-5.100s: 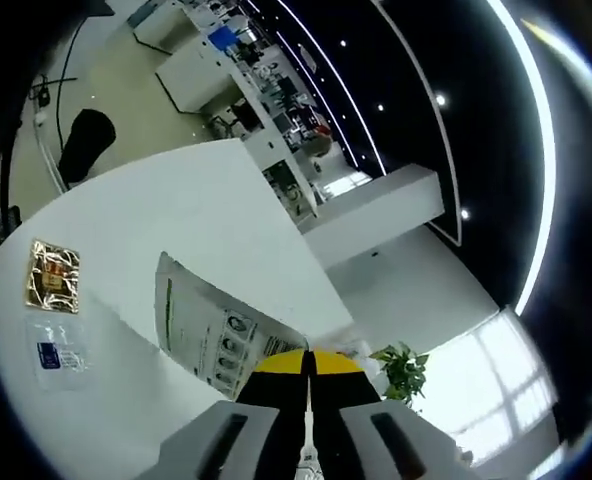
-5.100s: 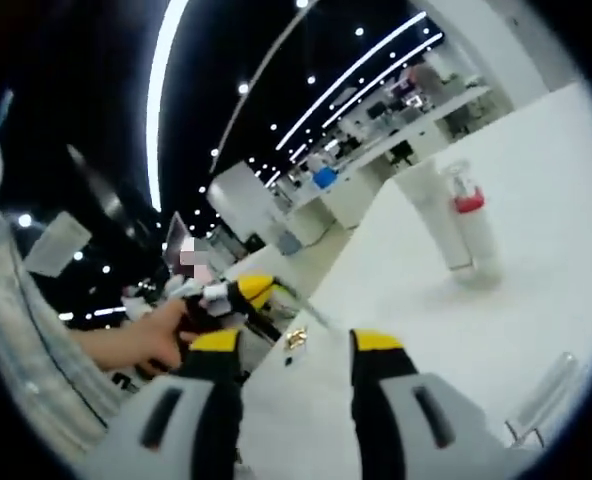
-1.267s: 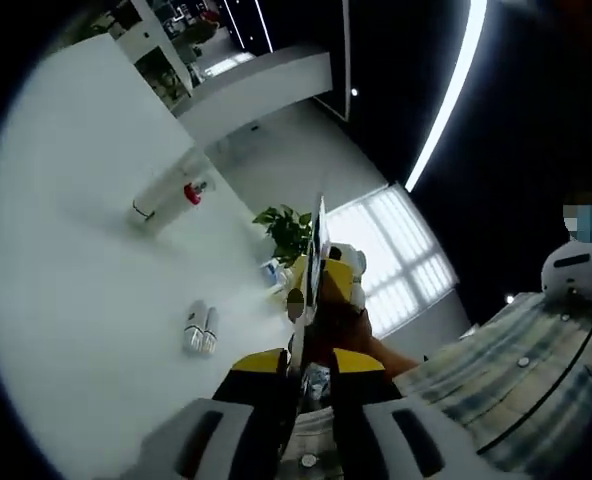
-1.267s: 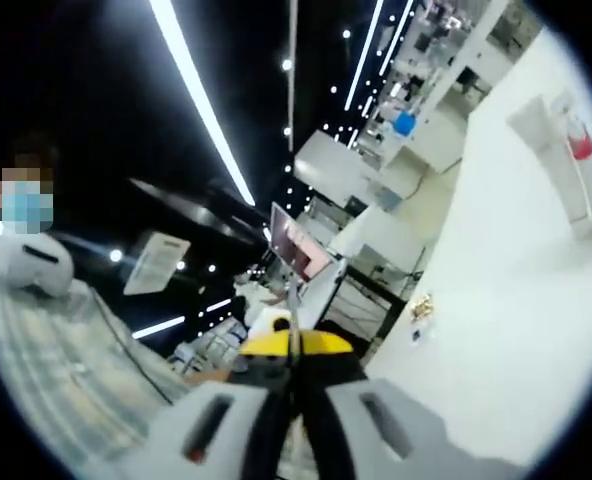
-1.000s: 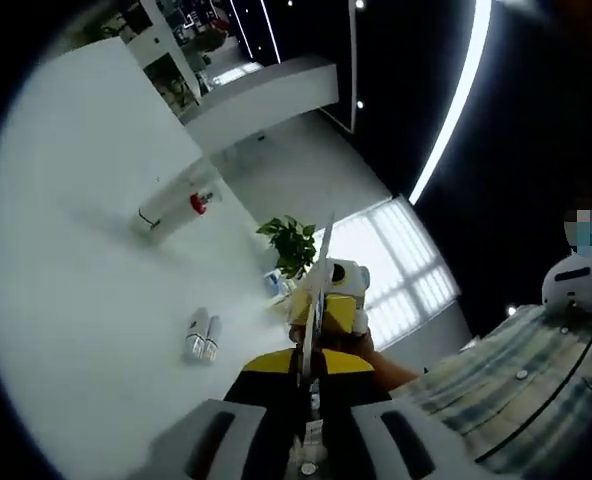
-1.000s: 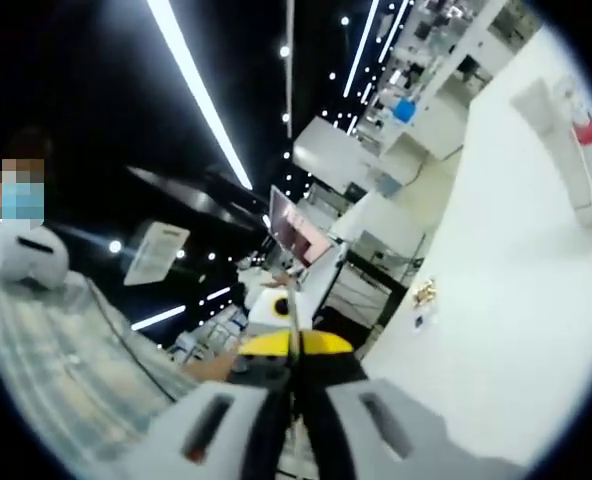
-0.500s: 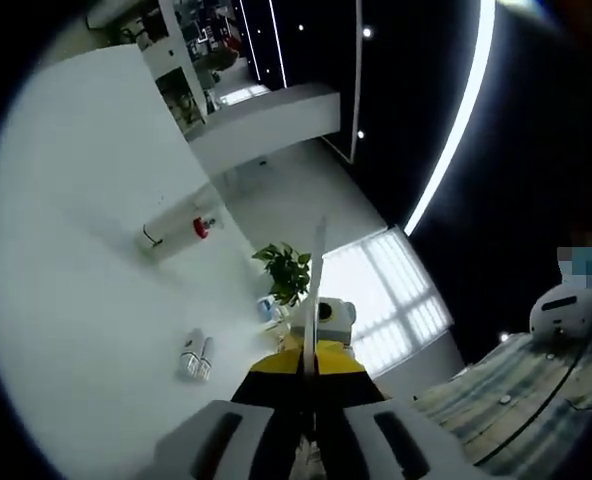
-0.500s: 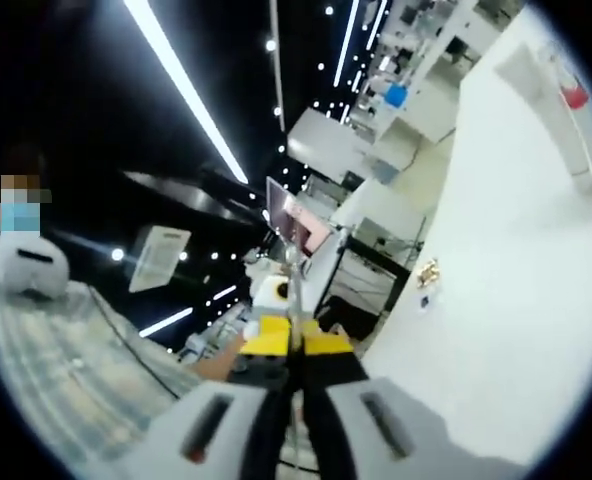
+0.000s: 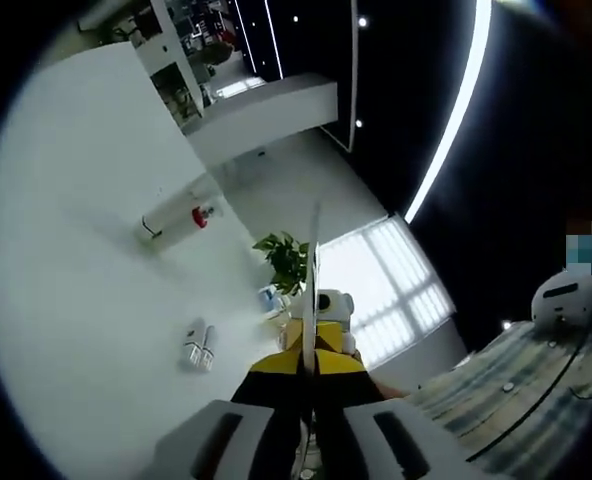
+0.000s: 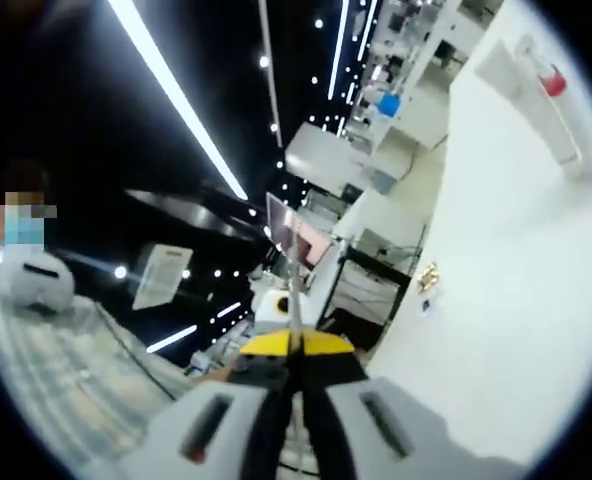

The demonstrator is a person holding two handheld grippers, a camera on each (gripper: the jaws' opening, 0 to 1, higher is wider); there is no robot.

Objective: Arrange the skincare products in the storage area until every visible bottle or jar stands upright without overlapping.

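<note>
White table (image 9: 66, 250) carries a red-capped pump bottle (image 9: 176, 219) lying flat, with two small tubes (image 9: 198, 346) nearer the left gripper (image 9: 309, 362). Both the left and right gripper (image 10: 293, 350) have jaws pressed together on a thin sheet (image 9: 312, 290) held edge-on.

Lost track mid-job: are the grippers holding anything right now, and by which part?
Both are shut on one thin flat sheet, seen edge-on between them. Left gripper and right gripper each pinch an opposite edge.
</note>
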